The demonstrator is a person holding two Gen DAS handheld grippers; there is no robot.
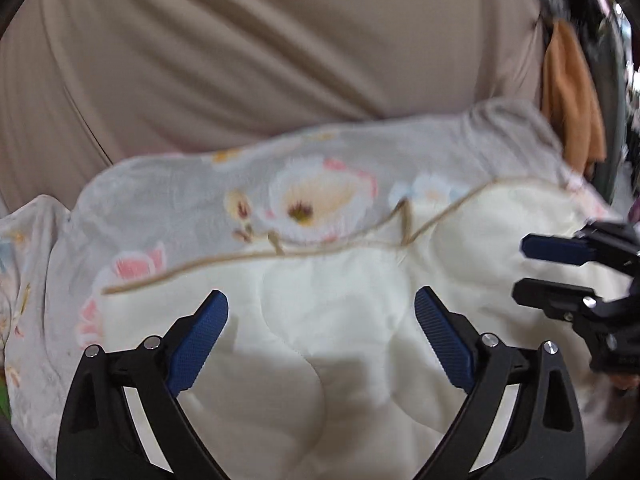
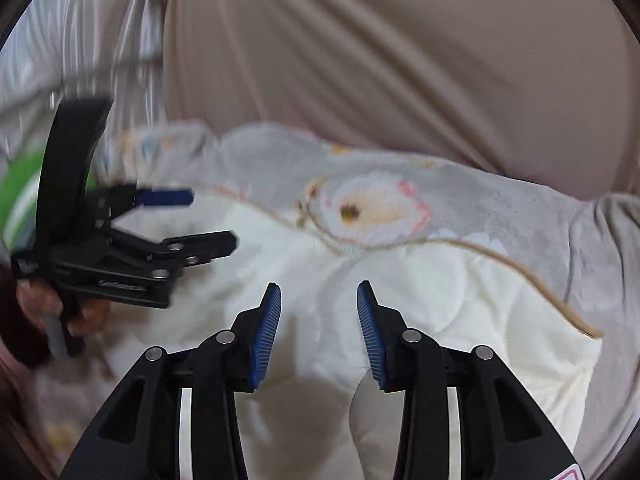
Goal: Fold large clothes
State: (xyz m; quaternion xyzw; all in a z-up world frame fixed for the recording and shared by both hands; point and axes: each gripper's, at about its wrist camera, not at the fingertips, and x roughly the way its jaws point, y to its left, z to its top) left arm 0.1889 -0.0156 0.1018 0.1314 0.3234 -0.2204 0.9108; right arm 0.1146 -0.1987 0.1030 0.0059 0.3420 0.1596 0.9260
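A quilted cover lies in a heap: its grey floral side is folded back, showing the cream quilted underside edged with tan piping. It also shows in the right wrist view. My left gripper is open and empty just above the cream side. My right gripper is open and empty above the same cream area. The right gripper shows at the right edge of the left wrist view, and the left gripper at the left of the right wrist view, both with jaws apart.
A beige sheet with creases covers the surface behind the cover. An orange cloth hangs at the far right. White curtain-like fabric and a green object sit at the left.
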